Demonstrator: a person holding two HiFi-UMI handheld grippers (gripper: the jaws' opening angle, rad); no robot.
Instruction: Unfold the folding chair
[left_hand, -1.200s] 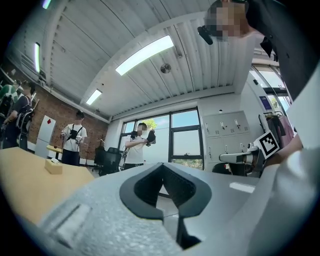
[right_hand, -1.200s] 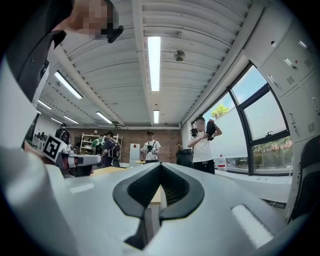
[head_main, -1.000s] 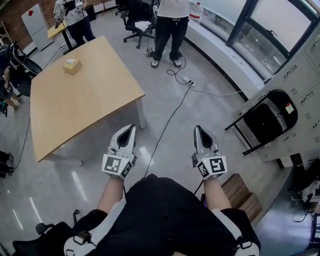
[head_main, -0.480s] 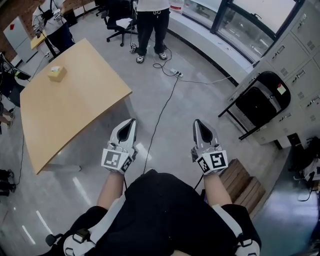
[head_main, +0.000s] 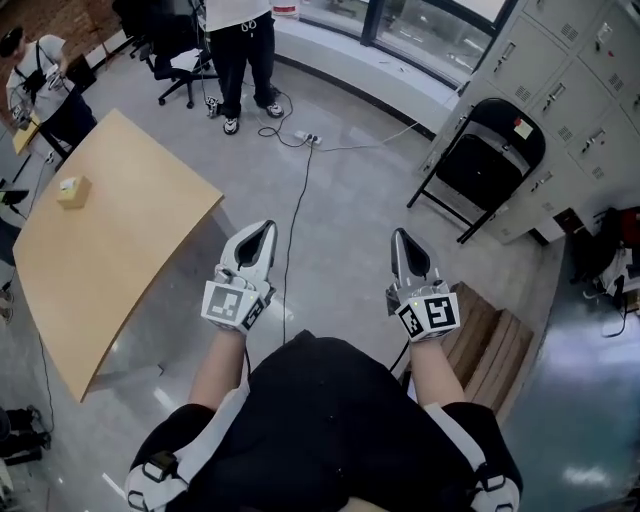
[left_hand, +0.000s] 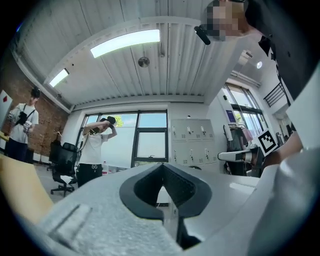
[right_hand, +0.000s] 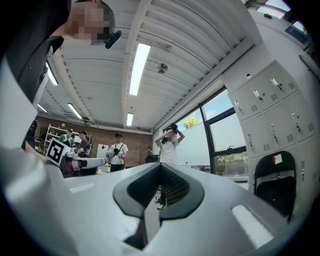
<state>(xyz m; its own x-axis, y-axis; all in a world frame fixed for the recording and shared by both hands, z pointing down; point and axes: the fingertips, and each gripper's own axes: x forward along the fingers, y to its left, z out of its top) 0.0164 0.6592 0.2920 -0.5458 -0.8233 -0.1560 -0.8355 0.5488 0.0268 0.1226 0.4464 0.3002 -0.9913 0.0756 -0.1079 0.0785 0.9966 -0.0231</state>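
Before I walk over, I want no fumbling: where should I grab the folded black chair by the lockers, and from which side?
Probably the rounded top of the backrest, from the open floor side: the chair leans folded against the lockers, so only its front is reachable.

Left: tan table (head_main: 110, 260) bearing 1 small yellow box (head_main: 70, 190). Far: 1 standing person (head_main: 240, 50) beside a black office chair (head_main: 170, 50); power strip (head_main: 305, 138) with cable (head_main: 291, 235) on grey floor (head_main: 350, 230). Right: grey lockers (head_main: 570, 90); wooden slats (head_main: 495, 345) near.
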